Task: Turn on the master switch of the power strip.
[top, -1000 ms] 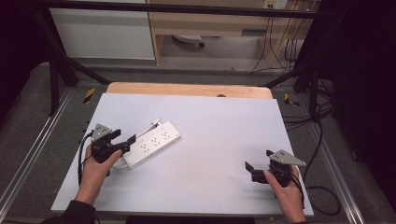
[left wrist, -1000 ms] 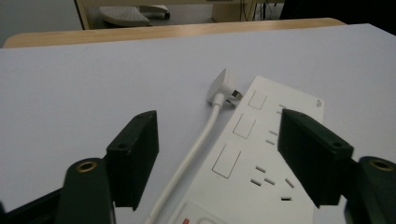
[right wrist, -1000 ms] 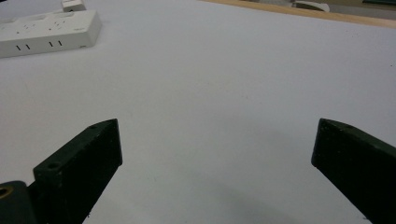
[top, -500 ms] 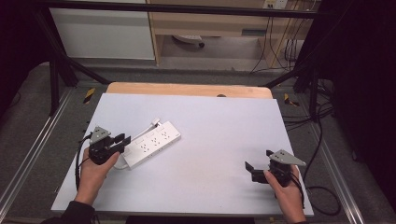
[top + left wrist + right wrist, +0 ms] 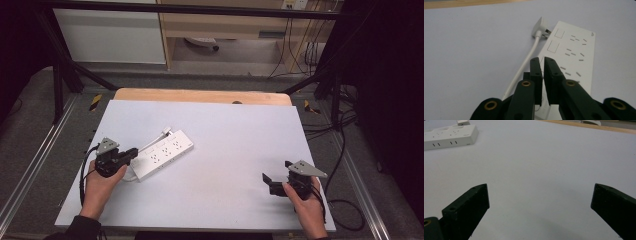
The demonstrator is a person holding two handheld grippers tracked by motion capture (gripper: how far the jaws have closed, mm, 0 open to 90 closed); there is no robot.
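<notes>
The desk [image 5: 240,130] has a pale grey top with a strip of light wood along its far edge. Grey carpeted floor [image 5: 30,130] surrounds it, with metal rails [image 5: 35,165] running along the left and right sides. Beyond the far edge stand a white cabinet [image 5: 110,35] at left and a light wooden shelf unit [image 5: 225,25] beside it. Black cables [image 5: 300,50] hang at far right, and the right side of the room is dark.

Your left gripper [image 5: 542,62] hid the power strip's [image 5: 574,57] near end; its cord [image 5: 524,67] vanished beneath, toward 6 o'clock.
</notes>
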